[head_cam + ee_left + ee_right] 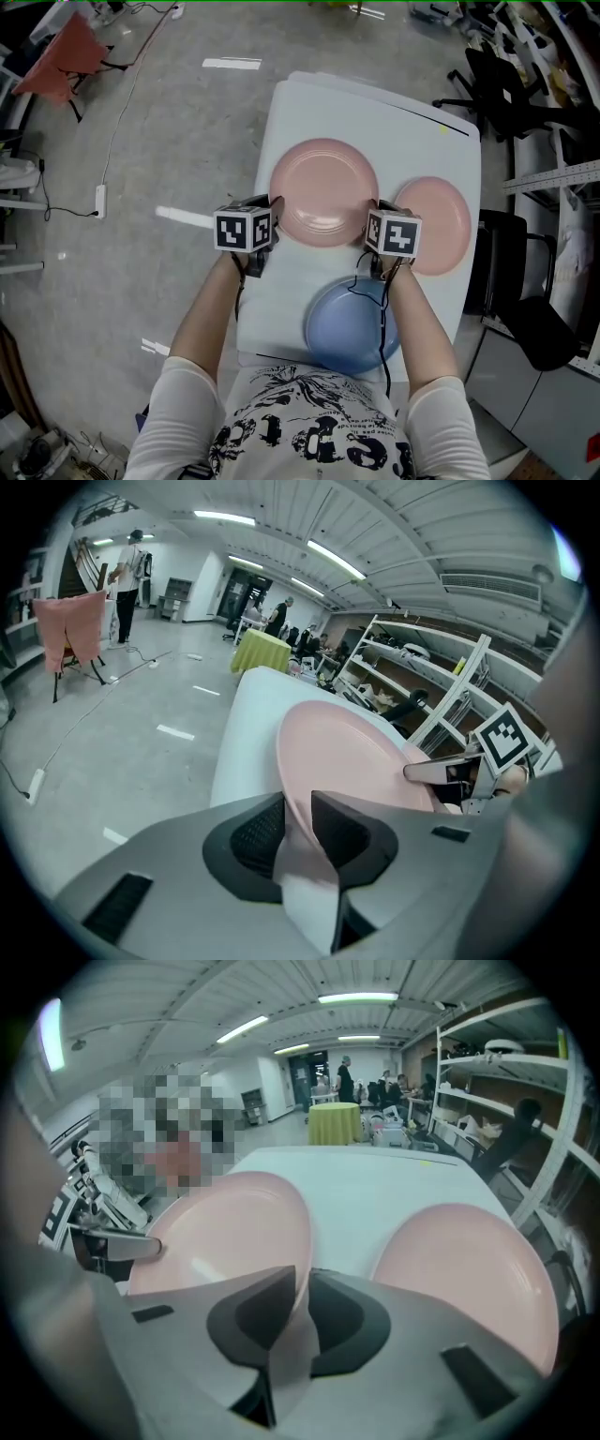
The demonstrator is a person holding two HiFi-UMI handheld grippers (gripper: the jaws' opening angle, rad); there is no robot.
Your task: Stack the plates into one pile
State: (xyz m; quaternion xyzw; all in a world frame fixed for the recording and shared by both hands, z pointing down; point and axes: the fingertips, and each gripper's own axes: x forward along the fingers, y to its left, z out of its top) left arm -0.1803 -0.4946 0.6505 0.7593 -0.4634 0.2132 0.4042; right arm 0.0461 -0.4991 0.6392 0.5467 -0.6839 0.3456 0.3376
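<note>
A large pink plate (323, 192) lies mid-table, and both grippers grip it at opposite edges. My left gripper (272, 217) is shut on its left rim; in the left gripper view the plate (347, 761) has its edge pinched between the pads of that gripper (298, 808). My right gripper (370, 225) is shut on the right rim, where the plate (225, 1232) enters this gripper (302, 1283). A second pink plate (436, 225) (469, 1260) sits to the right. A blue plate (352, 323) lies nearest me, partly under my right forearm.
The white table (375, 112) is narrow, its left edge close beside my left gripper. Black chairs (497, 75) and metal shelving (553, 178) stand along its right side. A cable and power strip (99, 197) lie on the grey floor to the left.
</note>
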